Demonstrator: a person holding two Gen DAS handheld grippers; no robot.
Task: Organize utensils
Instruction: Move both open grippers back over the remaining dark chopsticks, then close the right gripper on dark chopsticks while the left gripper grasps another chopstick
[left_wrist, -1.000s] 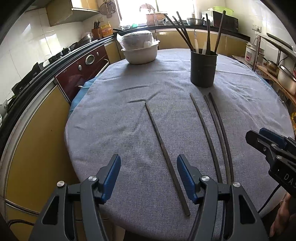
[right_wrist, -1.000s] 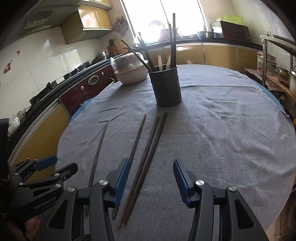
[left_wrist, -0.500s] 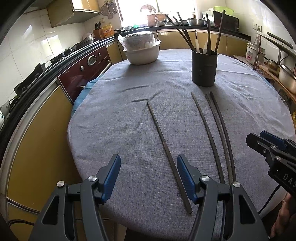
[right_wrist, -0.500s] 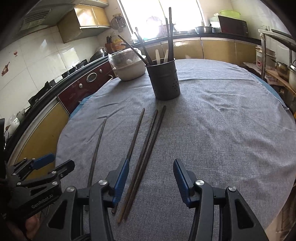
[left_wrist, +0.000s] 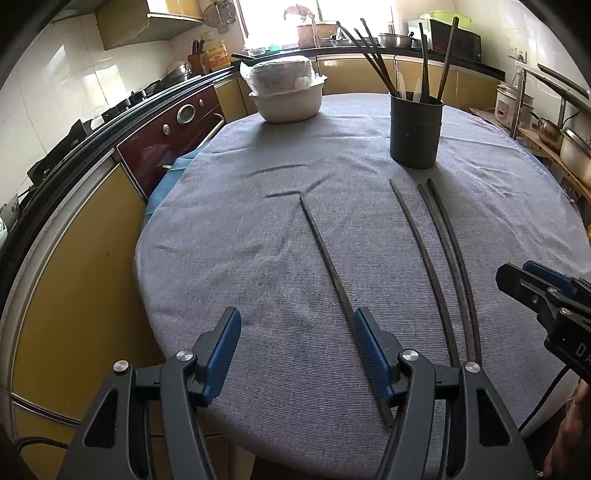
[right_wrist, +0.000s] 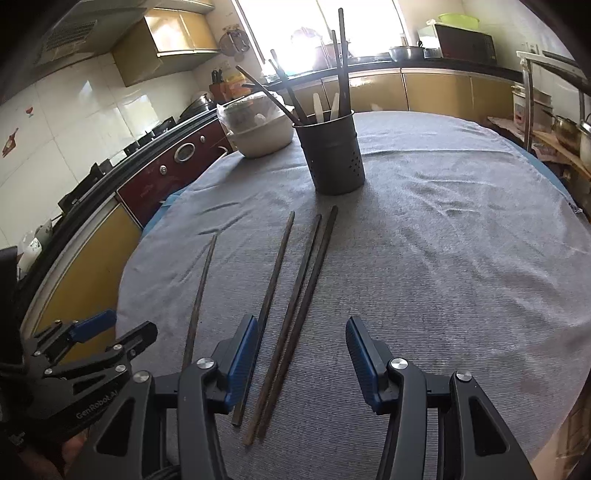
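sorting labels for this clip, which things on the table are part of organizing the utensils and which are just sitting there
Job:
four loose chopsticks on the cloth
dark utensil holder, already holding chopsticks
left tongs and right tongs, both open

Lying about:
white covered bowl
grey tablecloth

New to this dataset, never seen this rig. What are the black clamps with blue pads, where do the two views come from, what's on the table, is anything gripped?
No robot arm here: a person holds one two-finger gripper in each hand, and a fisheye camera on each looks forward along its fingers. One picture is the left gripper's own view, with the right gripper at its right edge; the other is the right gripper's view.

On the grey tablecloth lie four loose dark chopsticks: a single chopstick apart, a second chopstick further right, then a close pair. Behind stand a dark utensil holder, already holding chopsticks, and a covered white bowl.

Both grippers are open, above the table. Nothing is held.
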